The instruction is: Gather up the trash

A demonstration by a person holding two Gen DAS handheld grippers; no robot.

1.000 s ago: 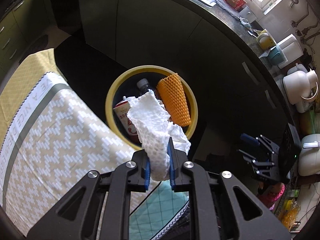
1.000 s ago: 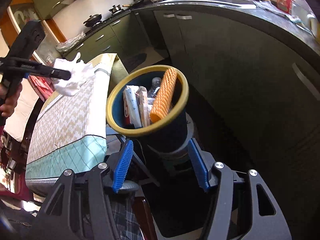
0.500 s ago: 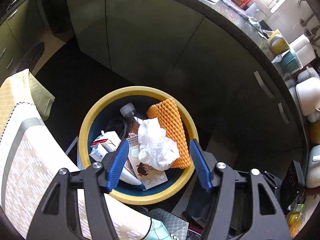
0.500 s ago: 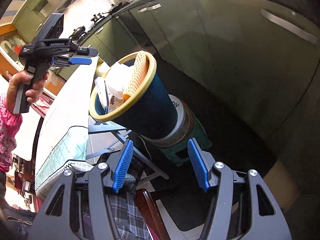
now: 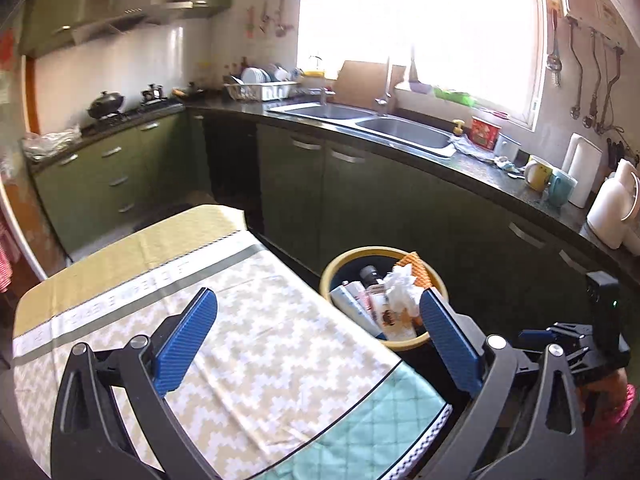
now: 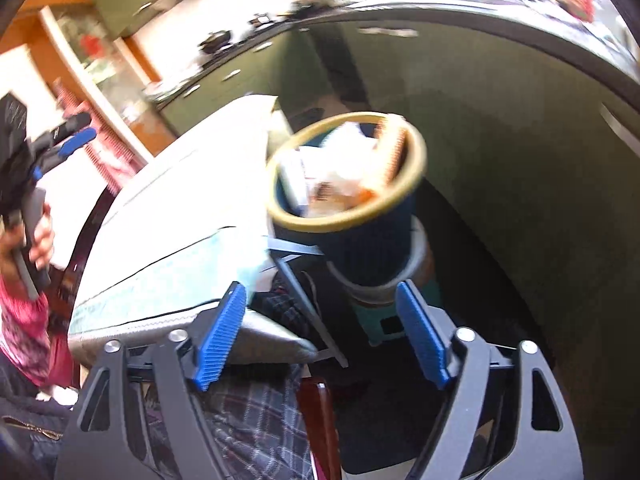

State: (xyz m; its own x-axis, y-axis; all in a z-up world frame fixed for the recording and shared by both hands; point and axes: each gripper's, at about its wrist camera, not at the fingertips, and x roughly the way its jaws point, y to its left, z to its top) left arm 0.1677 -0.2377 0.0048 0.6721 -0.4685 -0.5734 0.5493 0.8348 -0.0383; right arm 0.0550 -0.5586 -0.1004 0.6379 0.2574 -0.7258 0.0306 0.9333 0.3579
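Note:
A dark blue trash bin with a yellow rim (image 5: pixel 436 280) stands beside the table, holding a crumpled white tissue (image 5: pixel 400 290), an orange foam net (image 5: pixel 420 270), a bottle and cartons. My left gripper (image 5: pixel 316 340) is open and empty above the table's patterned cloth (image 5: pixel 248 332), left of the bin. My right gripper (image 6: pixel 320 336) is open and empty, below and in front of the bin (image 6: pixel 348 172), which is blurred there. The left gripper (image 6: pixel 60 140) also shows at the far left of the right wrist view.
Green kitchen cabinets (image 5: pixel 360 200) and a dark counter with a double sink (image 5: pixel 360 120) run behind the bin. Mugs and a white kettle (image 5: pixel 612 208) stand on the counter at right. The bin rests on a stool (image 6: pixel 384 320). The table's edge lies next to the bin.
My left gripper let go of the white tissue into the bin, opened, then pulled back over the table and tilted up. The right gripper shifted; its view is blurred.

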